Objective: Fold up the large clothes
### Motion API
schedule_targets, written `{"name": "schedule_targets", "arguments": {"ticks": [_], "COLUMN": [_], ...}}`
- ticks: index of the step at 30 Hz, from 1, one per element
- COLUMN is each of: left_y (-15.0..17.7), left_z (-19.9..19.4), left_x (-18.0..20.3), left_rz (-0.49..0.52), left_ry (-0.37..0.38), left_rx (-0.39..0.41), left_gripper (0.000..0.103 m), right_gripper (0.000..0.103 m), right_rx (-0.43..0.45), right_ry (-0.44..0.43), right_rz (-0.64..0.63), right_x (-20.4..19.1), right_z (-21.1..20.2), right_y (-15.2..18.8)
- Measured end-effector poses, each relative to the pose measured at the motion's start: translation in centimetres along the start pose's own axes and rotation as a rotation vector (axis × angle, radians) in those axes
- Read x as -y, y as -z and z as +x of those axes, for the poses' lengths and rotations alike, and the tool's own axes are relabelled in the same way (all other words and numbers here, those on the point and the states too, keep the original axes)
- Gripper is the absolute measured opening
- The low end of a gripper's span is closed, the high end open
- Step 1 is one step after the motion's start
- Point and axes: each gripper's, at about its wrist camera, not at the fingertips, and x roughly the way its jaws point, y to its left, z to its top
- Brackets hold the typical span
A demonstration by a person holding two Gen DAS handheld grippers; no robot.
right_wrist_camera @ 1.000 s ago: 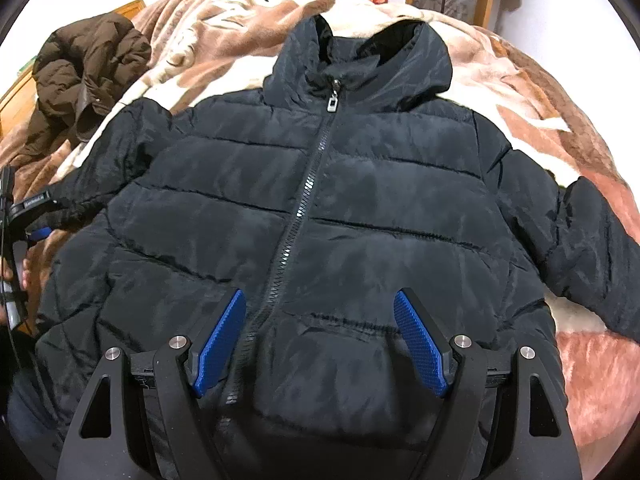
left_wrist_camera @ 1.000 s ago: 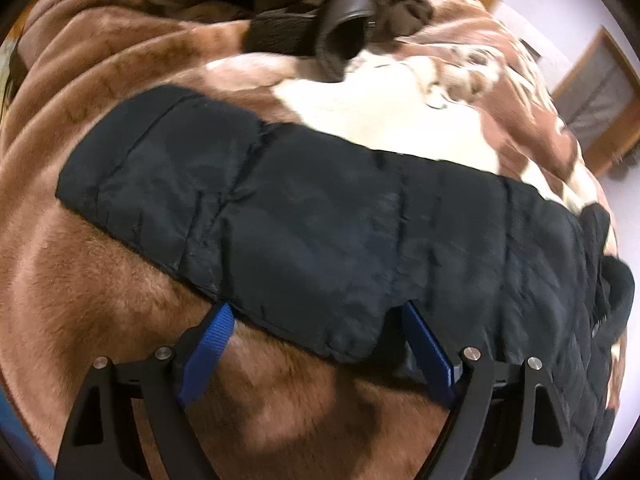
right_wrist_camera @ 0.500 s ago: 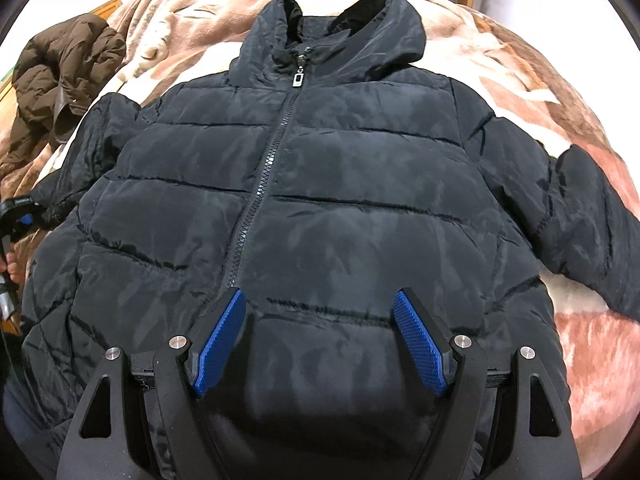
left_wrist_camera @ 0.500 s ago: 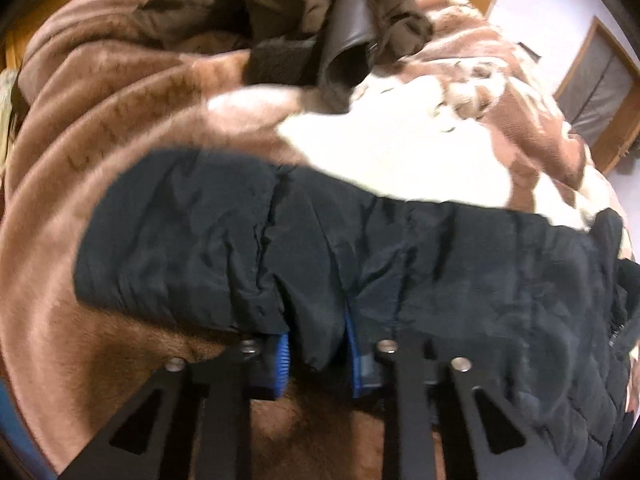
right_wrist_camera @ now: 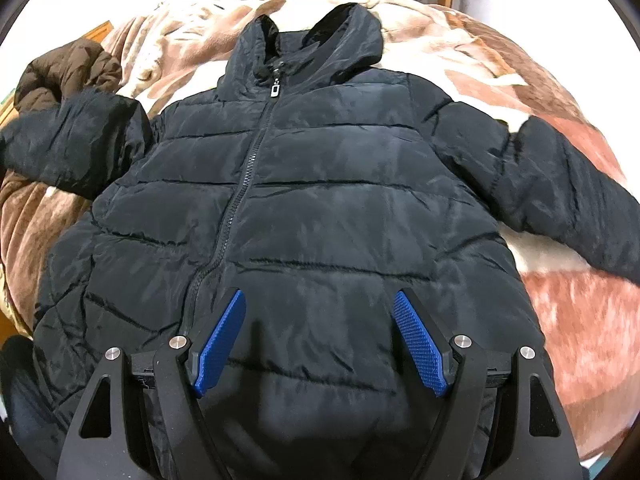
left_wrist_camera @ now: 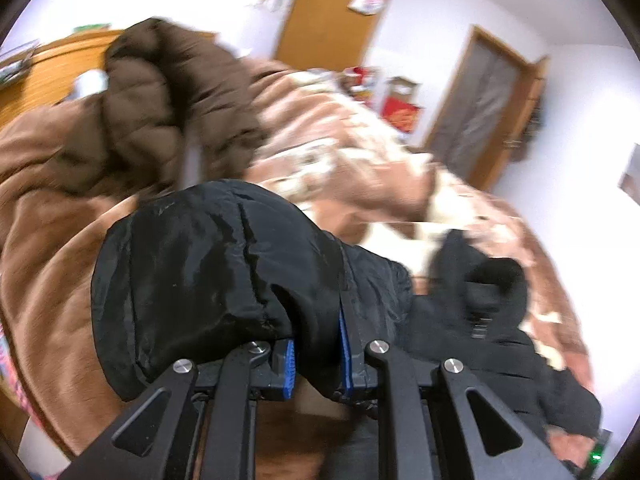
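Only the first fold is begun: the black puffer jacket (right_wrist_camera: 320, 208) is spread zipped on the bed (right_wrist_camera: 560, 288), one sleeve (left_wrist_camera: 208, 272) is pinched by the left gripper (left_wrist_camera: 316, 364) at lower centre, and the right gripper (right_wrist_camera: 320, 344) is held wide apart, empty.

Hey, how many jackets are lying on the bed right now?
2. The black puffer jacket lies spread front-up across the blanket; the left tongs grip its sleeve. The brown jacket sits crumpled beyond that sleeve. Others may be hidden.
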Motion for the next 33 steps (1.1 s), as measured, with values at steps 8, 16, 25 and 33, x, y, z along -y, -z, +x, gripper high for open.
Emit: {"name": "schedule_targets", "arguments": {"ticks": [8, 16, 25, 33], "left_y": [2.2, 9.3, 13.3, 11.4], "left_z": [1.6, 9.2, 9.6, 6.7], "left_x": [13.2, 21.9, 24.8, 21.9], "left_rz": [0.187, 0.297, 0.272, 0.28], "left_ry": [0.238, 0.359, 0.572, 0.553], "left_rx": [-0.078, -0.295, -0.418, -0.364], "left_gripper": [0.018, 0.025, 0.074, 0.074], "right_gripper": [0.077, 0.077, 0.077, 0.077], "right_rx": [0.019, 0.011, 0.018, 0.108], "right_ry": [0.009, 0.025, 0.031, 0.018], "right_rz": [0.054, 0.111, 0.139, 0.149], "right_x": [2.3, 5.1, 6.5, 6.2], "right_z": [-1.2, -0.8, -0.3, -1.5], "right_y": [1.2, 2.0, 1.8, 0.2]}}
